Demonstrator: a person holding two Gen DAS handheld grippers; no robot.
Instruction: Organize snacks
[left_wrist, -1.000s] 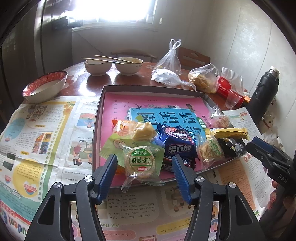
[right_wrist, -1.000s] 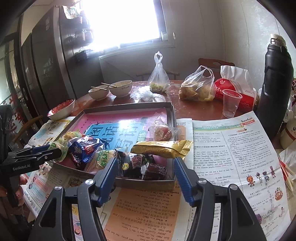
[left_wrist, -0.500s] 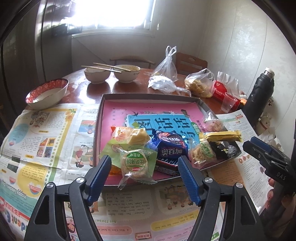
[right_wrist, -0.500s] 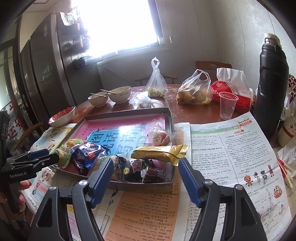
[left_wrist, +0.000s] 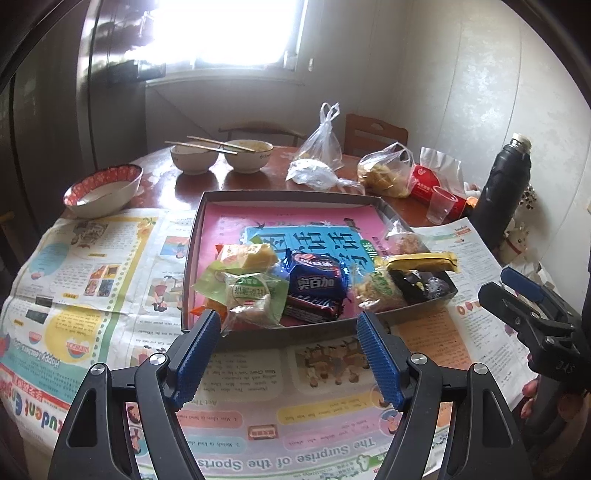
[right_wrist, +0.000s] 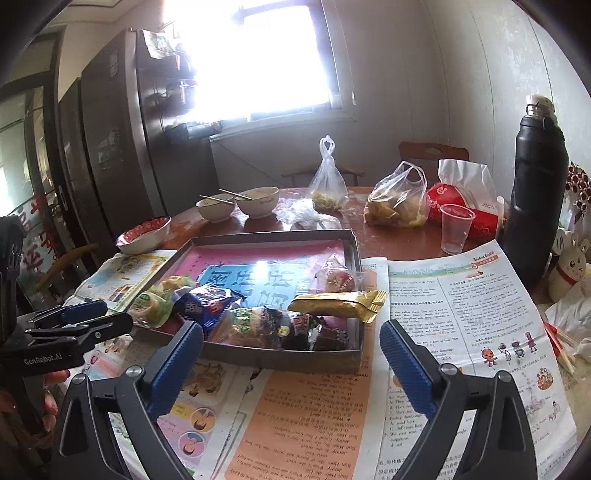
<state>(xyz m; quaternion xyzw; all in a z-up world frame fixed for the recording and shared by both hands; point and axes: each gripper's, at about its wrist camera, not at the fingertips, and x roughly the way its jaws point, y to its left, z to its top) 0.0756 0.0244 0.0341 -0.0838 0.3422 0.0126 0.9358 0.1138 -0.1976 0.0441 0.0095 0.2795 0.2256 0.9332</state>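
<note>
A shallow grey tray (left_wrist: 280, 194) lined with pink and blue paper holds several wrapped snacks along its near edge. Among them are a green round pastry packet (left_wrist: 251, 291), a blue packet (left_wrist: 317, 284) and a gold bar (left_wrist: 421, 260). My left gripper (left_wrist: 288, 319) hovers open in front of the tray's near rim, with nothing between its fingers. My right gripper (right_wrist: 291, 328) stands before the tray's (right_wrist: 266, 234) right corner. Its jaws are opening and are empty. The gold bar (right_wrist: 336, 301) overhangs that corner.
Newspapers (right_wrist: 461, 314) cover the near table. Behind the tray are two bowls with chopsticks (left_wrist: 221, 155), a red-rimmed bowl (left_wrist: 103, 188), plastic bags (left_wrist: 384, 173), a red tissue pack (right_wrist: 465, 206), a plastic cup (right_wrist: 456, 227) and a tall black flask (right_wrist: 535, 184).
Both grippers have drawn back and slightly up from the tray, and their jaws have widened, the right one most. The snacks stay in the tray.
</note>
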